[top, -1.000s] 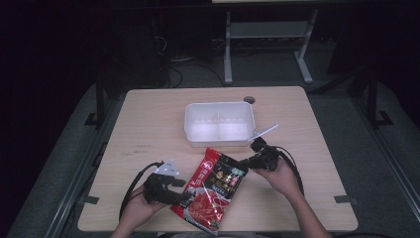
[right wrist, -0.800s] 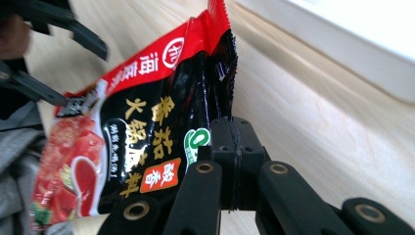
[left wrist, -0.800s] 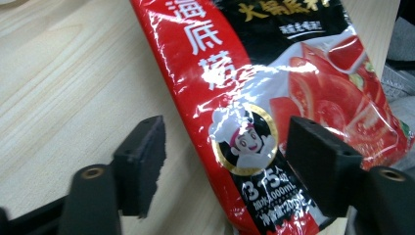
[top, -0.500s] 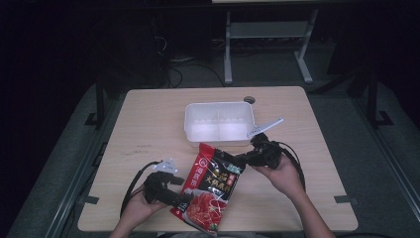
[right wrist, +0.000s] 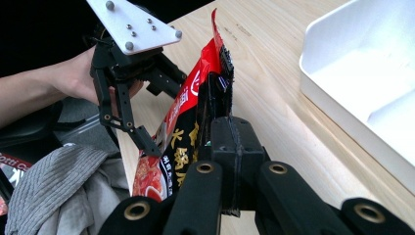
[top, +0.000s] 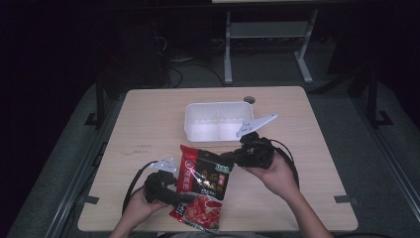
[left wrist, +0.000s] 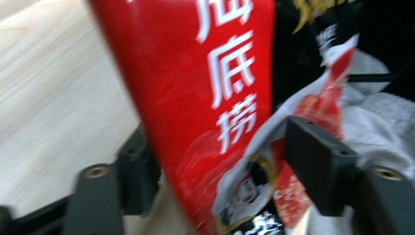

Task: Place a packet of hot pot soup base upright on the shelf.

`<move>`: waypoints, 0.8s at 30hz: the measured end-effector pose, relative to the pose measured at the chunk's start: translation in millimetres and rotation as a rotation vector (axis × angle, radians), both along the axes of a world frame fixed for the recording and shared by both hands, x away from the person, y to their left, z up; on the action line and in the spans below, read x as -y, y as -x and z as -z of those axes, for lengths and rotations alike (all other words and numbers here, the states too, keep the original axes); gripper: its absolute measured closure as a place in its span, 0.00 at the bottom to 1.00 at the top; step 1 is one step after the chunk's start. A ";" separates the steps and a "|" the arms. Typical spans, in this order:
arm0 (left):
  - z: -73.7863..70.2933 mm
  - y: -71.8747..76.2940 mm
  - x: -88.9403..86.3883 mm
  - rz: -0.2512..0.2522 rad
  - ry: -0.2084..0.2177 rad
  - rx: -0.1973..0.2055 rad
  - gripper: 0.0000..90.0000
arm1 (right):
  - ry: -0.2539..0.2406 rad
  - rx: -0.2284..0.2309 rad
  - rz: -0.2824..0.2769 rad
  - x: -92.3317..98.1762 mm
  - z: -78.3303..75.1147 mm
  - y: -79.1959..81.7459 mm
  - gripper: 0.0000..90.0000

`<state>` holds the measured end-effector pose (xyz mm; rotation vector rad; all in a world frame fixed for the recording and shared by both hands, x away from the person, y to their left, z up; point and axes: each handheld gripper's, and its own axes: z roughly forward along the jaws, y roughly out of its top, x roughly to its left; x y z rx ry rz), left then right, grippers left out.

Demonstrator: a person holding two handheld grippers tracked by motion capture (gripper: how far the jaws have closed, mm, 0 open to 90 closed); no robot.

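Your right tongs [right wrist: 230, 161] are pinching the packet's [top: 200, 186] top edge, holding it tilted above the worktop [top: 148, 129]. Its long axis runs from them down toward your left tongs [top: 185, 197] (the nearer to its lower end), whose jaws, just closing, stand spread around that end without pressing.

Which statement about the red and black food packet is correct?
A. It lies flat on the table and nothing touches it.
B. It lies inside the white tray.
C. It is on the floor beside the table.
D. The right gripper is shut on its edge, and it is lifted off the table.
D. In the right gripper view the right gripper pinches the edge of the food packet, which hangs clear of the white tray.
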<state>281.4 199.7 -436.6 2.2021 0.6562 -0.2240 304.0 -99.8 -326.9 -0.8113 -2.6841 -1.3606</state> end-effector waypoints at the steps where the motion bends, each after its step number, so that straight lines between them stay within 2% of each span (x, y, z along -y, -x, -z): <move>1: 0.0 0.0 0.0 0.000 0.000 0.000 0.43 | 0.000 0.000 0.000 0.0 0.0 0.0 0.99; 5: -2.0 0.2 -2.6 -0.008 -0.007 0.014 0.49 | 0.001 0.010 -0.005 -3.8 -2.5 -0.1 0.99; 10: -3.9 -1.0 -10.8 -0.032 0.018 0.021 0.72 | -0.010 0.008 0.013 -2.6 -1.7 -4.1 0.99; 16: -6.0 0.5 -11.6 -0.031 0.006 0.045 0.78 | 0.004 0.020 0.033 -3.0 2.0 -7.5 0.96; 17: -6.4 0.8 -11.6 -0.032 0.007 0.045 0.80 | 0.010 0.017 0.048 -1.9 4.9 -9.5 0.87; 20: -6.6 1.3 -11.4 -0.034 0.008 0.048 0.80 | -0.013 -0.003 0.049 0.4 9.2 -11.1 0.79; 21: -6.7 1.4 -11.4 -0.035 0.007 0.047 0.80 | -0.017 -0.011 0.057 1.5 12.0 -11.3 0.69; 22: -6.6 1.3 -11.4 -0.035 0.007 0.048 0.80 | -0.030 -0.039 0.052 2.9 16.5 -12.4 0.60; 23: -6.5 1.2 -11.3 -0.036 0.007 0.049 0.80 | -0.030 -0.039 0.052 2.9 16.5 -12.4 0.60; 24: -6.4 1.1 -11.3 -0.036 0.006 0.050 0.80 | -0.026 -0.055 0.041 2.5 22.4 -12.4 0.52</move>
